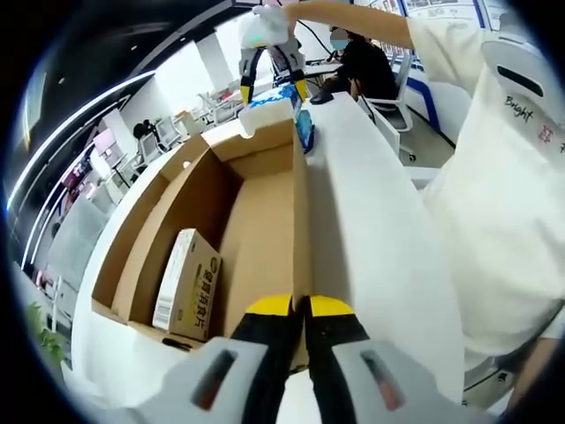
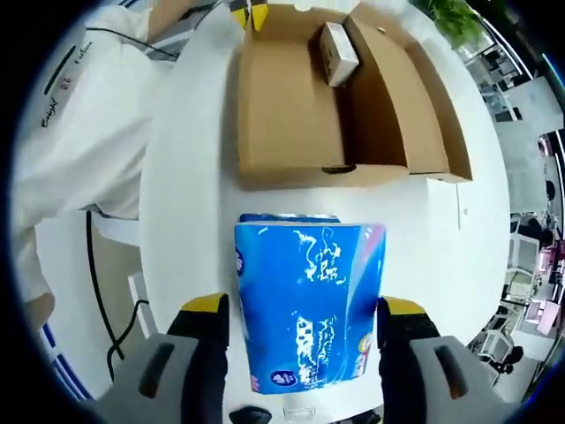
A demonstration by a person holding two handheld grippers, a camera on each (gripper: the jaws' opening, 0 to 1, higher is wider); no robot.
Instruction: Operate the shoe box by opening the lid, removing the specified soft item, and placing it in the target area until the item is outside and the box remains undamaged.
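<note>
Holding blue soft pack (image 2: 309, 305) between jaws of right gripper (image 2: 305, 322), jaws set against both flanks; pack outside shoe box (image 2: 291, 132), over white table (image 2: 190, 177), just beside box end wall.
Judged light, squashy, film-wrapped, likely slippery; best taken across mid-flanks, gently, so wrapper neither tears nor slides.
Left gripper (image 1: 300, 306) pinched closed on near wall of box, steadying it.
Box open; cardboard thin, apt to crease under hard clamping.
Remaining inside: small carton (image 1: 187, 284) on box floor.
</note>
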